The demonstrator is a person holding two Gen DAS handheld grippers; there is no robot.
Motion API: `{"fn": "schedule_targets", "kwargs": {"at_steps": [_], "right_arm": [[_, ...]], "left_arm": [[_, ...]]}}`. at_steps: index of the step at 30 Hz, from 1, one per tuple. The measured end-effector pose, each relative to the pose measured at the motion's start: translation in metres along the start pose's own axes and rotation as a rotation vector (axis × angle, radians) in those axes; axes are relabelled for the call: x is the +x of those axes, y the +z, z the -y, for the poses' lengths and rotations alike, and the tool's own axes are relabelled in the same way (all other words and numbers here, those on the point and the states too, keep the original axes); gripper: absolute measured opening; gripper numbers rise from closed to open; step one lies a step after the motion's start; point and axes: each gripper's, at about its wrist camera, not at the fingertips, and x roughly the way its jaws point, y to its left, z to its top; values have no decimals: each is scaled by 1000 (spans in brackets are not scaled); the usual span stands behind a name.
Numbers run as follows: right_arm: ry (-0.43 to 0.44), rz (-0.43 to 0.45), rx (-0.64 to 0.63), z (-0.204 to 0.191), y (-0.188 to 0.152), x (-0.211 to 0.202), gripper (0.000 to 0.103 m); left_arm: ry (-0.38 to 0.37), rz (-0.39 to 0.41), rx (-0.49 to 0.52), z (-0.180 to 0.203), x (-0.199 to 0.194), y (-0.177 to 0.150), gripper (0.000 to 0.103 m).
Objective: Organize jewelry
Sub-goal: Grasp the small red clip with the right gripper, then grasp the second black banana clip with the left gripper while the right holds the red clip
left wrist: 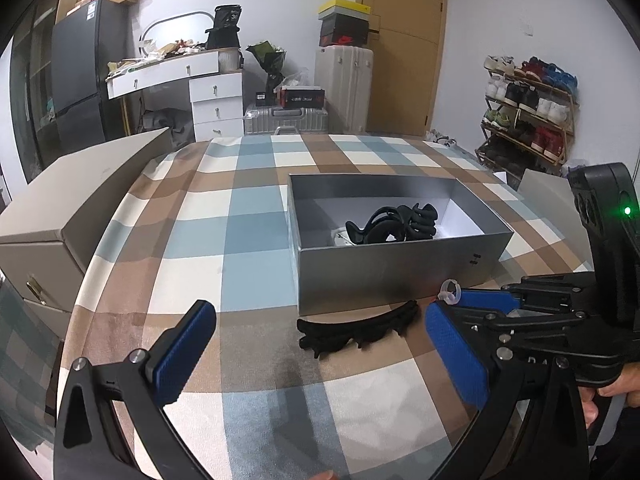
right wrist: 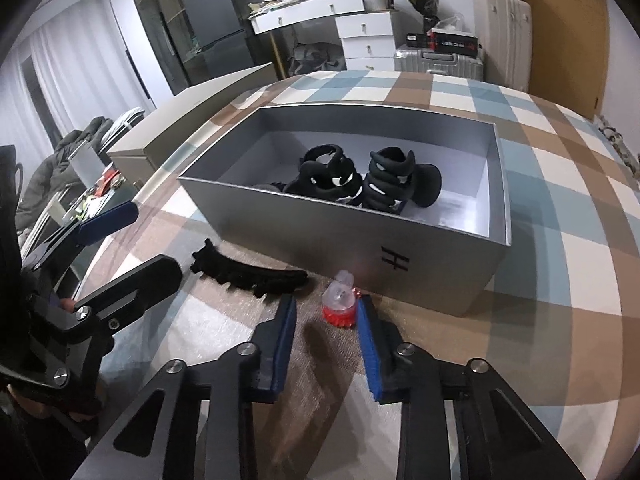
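1. Right gripper [right wrist: 326, 314], lower centre: jaws narrowed around small clear-and-red clip [right wrist: 340, 304]; right pad touching, left apart
2. Clip beside grey box [right wrist: 360, 236]; centre it, then lift
3. Left gripper [left wrist: 320, 344] wide, empty

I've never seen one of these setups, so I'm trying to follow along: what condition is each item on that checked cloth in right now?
Grey cardboard box: open, no lid on it.
Black plastic hair claws: inside the box, piled together.
Long black hair clip: flat on the cloth, outside the box, untouched.
Small clear and red hair clip: on the cloth between the right tool's pads; no visible grip yet.
Left tool: open, empty.
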Motion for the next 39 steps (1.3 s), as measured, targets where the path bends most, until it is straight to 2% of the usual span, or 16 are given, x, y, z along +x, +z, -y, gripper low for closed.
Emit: {"fn": "schedule_targets", "kwargs": {"at_steps": [5, 12, 18, 23, 29, 31, 36, 39], "right_arm": [[-20, 8, 5, 2, 1, 0, 16], [-12, 30, -15, -2, 1, -13, 16], [51, 68, 10, 3, 7, -31, 16], [49, 94, 27, 8, 9, -42, 16], [48, 102, 42, 14, 11, -47, 16], [51, 105, 46, 16, 12, -48, 16], [49, 108, 50, 18, 12, -49, 16], [50, 110, 54, 19, 11, -51, 16]], "left_arm": [[-6, -2, -7, -1, 1, 0, 102], [-19, -14, 3, 1, 3, 0, 102], [-30, -67, 25, 5, 11, 0, 102], [35, -126, 67, 14, 19, -2, 102], [10, -192, 67, 17, 31, -2, 101], [3, -218, 75, 20, 35, -1, 91], [-4, -249, 94, 26, 39, -3, 74], [-5, -252, 105, 28, 39, -4, 72]]}}
